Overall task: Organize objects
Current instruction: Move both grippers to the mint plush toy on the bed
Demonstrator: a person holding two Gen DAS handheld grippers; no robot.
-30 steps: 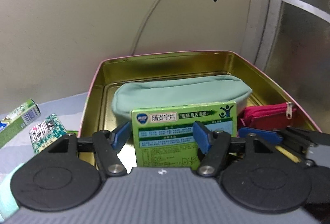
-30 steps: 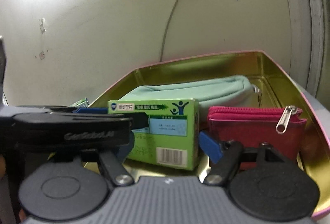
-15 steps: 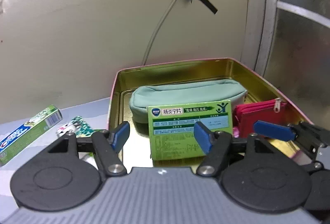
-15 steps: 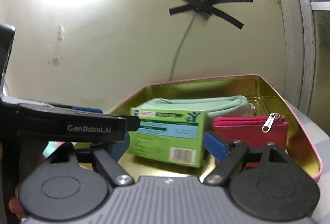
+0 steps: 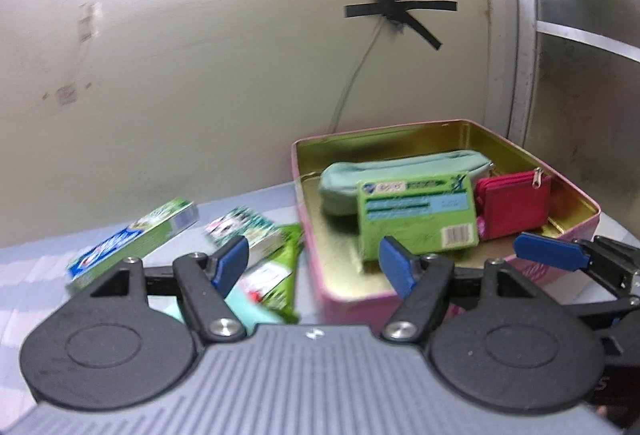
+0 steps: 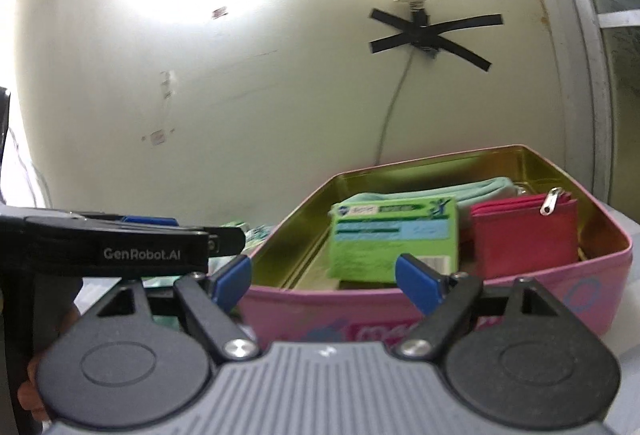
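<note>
A pink tin [image 5: 440, 126] with a gold inside holds a mint pouch [image 5: 400, 167], a green medicine box [image 5: 416, 215] standing on edge and a red zip purse [image 5: 516, 207]. My left gripper [image 5: 312, 261] hovers in front of the tin's near left corner. Its jaws are opening and nothing is between them. My right gripper [image 6: 324, 277] is open and empty, just short of the tin's pink front wall [image 6: 520, 299]. From there the green box [image 6: 392, 239] and purse [image 6: 524, 235] show over the rim.
Left of the tin lie a toothpaste box [image 5: 132, 239], a small patterned box [image 5: 244, 231] and a green packet [image 5: 280, 275] on the pale blue tabletop. A cream wall with a taped cable [image 5: 394, 11] stands close behind. A window frame [image 5: 520, 35] rises at the right.
Both grippers have drawn back and up from the tin, and their jaws stand wider. The green box stays in the tin, no longer between the left fingers.
</note>
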